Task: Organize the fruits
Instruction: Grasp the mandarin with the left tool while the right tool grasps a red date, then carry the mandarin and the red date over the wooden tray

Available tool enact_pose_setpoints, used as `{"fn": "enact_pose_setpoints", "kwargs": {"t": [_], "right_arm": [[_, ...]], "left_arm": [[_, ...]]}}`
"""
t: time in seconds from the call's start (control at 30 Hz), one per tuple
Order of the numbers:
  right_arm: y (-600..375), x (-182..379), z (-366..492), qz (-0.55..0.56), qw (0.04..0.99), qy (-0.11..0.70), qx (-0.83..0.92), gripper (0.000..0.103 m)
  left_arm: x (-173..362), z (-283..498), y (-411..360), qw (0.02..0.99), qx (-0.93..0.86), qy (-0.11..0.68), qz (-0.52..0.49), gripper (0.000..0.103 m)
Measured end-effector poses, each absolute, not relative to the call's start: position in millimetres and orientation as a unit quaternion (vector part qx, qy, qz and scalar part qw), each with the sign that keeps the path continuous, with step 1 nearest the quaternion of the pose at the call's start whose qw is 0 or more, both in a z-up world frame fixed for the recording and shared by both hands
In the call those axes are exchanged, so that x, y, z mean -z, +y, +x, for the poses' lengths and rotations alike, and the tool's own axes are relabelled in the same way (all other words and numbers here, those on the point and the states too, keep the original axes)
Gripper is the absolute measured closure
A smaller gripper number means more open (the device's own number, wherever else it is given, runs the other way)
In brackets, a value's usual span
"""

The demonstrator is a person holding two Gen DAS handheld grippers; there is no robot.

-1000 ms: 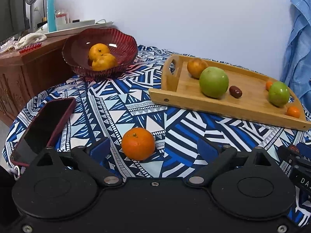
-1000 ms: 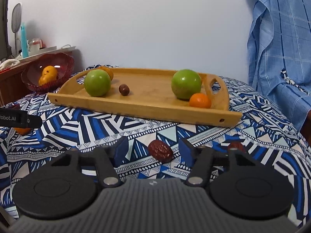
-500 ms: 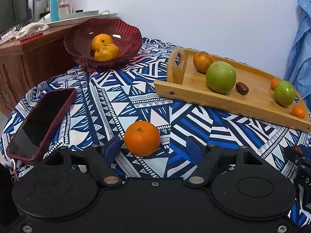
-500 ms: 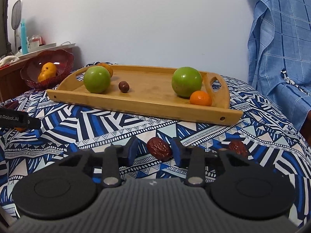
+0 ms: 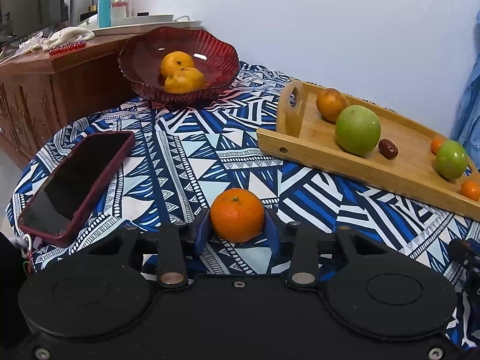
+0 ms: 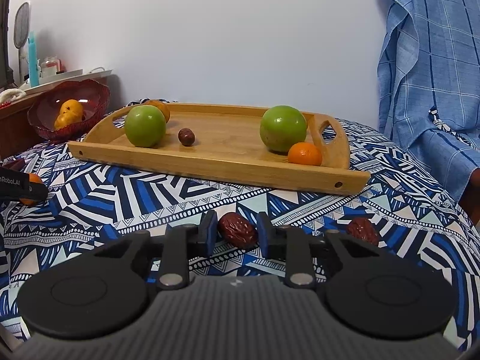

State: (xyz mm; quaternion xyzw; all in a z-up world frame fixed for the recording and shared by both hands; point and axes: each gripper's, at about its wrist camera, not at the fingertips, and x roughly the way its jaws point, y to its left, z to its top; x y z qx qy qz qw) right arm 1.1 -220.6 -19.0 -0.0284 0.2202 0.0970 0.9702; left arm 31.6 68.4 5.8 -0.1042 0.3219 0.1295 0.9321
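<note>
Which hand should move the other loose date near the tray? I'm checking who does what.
Right. The spare date lies just beside the right gripper, which brackets a date; the left gripper hugs an orange.

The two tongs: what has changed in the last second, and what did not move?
Both closed inward. The left tongs now press their pads against the mandarin; the right tongs have narrowed around the red date, contact unclear. Unchanged: both fruits remain on the cloth, and the wooden tray and red bowl keep their fruit.
</note>
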Motion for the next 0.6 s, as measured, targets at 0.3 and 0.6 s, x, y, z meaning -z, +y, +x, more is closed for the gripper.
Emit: {"fn": "enact_pose_setpoints", "kwargs": {"t": [0.3, 0.6], "right_arm": [[-223.1, 15.0, -2.5, -0.021, 0.977, 0.199, -0.078, 0.071], [-232.1, -3.4, 7.3, 0.011, 0.982, 0.173, -0.075, 0.071]], "left_arm": [[-9.3, 27.3, 58.3, 0.934, -0.108, 0.325, -0.1, 0.067], [-37.5, 39.9, 39.4, 0.949, -0.071, 0.293, -0.088, 0.067]]}}
